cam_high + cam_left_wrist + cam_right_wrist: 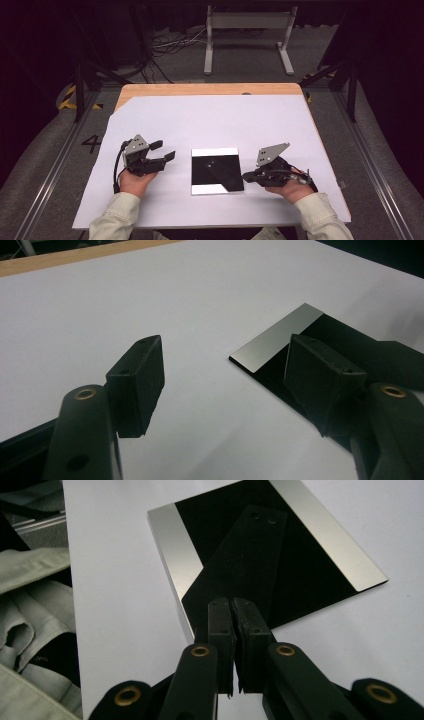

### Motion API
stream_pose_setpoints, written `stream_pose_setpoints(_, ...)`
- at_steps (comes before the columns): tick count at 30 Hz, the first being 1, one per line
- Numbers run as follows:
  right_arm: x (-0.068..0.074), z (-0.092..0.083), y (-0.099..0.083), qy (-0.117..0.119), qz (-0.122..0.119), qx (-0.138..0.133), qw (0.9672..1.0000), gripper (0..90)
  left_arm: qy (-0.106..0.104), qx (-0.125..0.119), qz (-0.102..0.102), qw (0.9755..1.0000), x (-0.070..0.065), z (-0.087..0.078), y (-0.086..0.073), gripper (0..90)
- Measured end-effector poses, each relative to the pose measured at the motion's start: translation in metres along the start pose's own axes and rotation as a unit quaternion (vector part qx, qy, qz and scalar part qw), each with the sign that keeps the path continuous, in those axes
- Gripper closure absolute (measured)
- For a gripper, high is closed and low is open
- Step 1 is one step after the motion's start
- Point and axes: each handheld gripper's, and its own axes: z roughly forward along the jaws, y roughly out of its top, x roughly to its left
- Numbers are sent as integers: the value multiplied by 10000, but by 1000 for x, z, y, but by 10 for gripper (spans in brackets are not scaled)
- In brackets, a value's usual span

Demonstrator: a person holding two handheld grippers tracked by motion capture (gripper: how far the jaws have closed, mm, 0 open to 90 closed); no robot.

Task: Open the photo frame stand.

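the flat, glossy black square plate with silvery mirror-like strips lies on the white sheet between my claws. my left gripper stands apart beside it; my right gripper, pressed together, sits at its near edge. it looks thin, stiff, slippery, maybe fragile, so i'd pinch an edge.

Dark room, grey floor, white frame

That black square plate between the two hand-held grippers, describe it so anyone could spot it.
On the white sheet covering the wooden table, look near the front edge, midway between both hands. The flat square plate lies there, glossy black and mirror-like with pale bands along two edges.
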Motion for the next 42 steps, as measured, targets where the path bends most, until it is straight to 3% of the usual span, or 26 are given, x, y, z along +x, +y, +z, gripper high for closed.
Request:
stream_pose_setpoints(21, 1, 12, -11, 278, 63, 569, 9980, 875, -75, 131, 69, 9999, -3, 8, 0, 328)
stream_pose_setpoints(32, 1, 19, -15, 395, 148, 969, 9944, 877, -105, 177, 91, 9997, -6, 11, -1, 328)
stream_pose_setpoints(42, 1, 24, -16, 478, 201, 1140, 9921, 879, -123, 231, 106, 9996, -6, 13, -1, 327)
